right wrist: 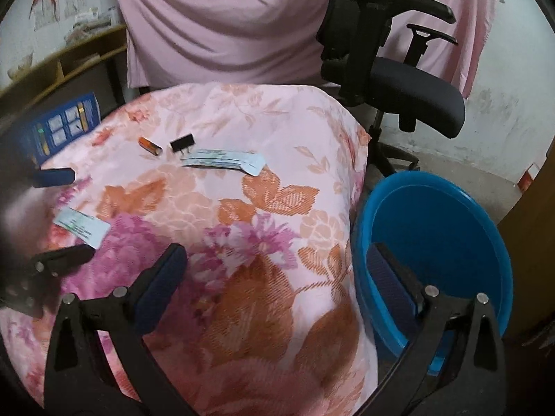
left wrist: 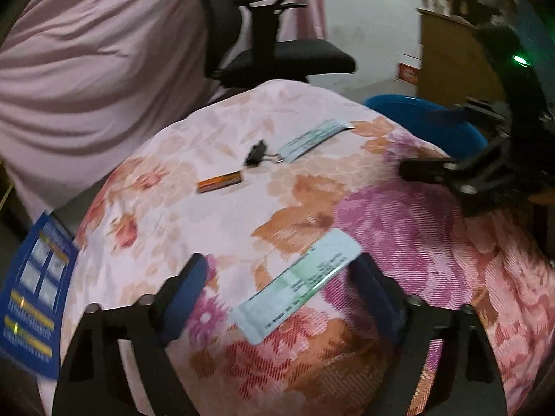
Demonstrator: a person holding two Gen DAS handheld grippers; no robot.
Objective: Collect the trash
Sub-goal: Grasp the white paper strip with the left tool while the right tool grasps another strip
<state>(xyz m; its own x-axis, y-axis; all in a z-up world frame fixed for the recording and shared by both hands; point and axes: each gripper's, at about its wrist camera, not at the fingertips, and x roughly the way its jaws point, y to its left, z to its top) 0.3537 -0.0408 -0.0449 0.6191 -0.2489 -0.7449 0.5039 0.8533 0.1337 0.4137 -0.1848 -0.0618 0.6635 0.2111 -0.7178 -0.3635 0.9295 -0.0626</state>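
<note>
**Item count and gripper status, floral-cloth table**

The blue leaflet (right wrist: pixel 62 126) lies at the left edge of the floral tablecloth (right wrist: pixel 242 242), partly hanging off it. One leaflet is counted.

The left gripper (left wrist: pixel 281 298) points down at the cloth with its fingers (left wrist: pixel 187 287) set wide apart. One pale blister strip (left wrist: pixel 295 284) lies flat on the cloth between them; the pads do not press on it (the right finger sits just beside the strip's upper end). In the right wrist view the same strip (right wrist: pixel 83 225) lies near the left edge of the cloth.

Further back on the cloth, three items lie close together in a row: one orange battery (right wrist: pixel 151 146), one black binder clip (right wrist: pixel 181 144) and a second pale blister strip (right wrist: pixel 222 161). Total strips: two.

The right gripper (right wrist: pixel 274 287) is wide open and holds nothing. Its left finger hangs over the cloth; its right finger hangs over the blue bucket (right wrist: pixel 485 215).

One bucket stands on the floor against the right edge of the table. One black office chair (right wrist: pixel 399 79) stands behind the table, just beyond the bucket. A pink sheet (right wrist: pixel 225 17) hangs behind both.
</note>
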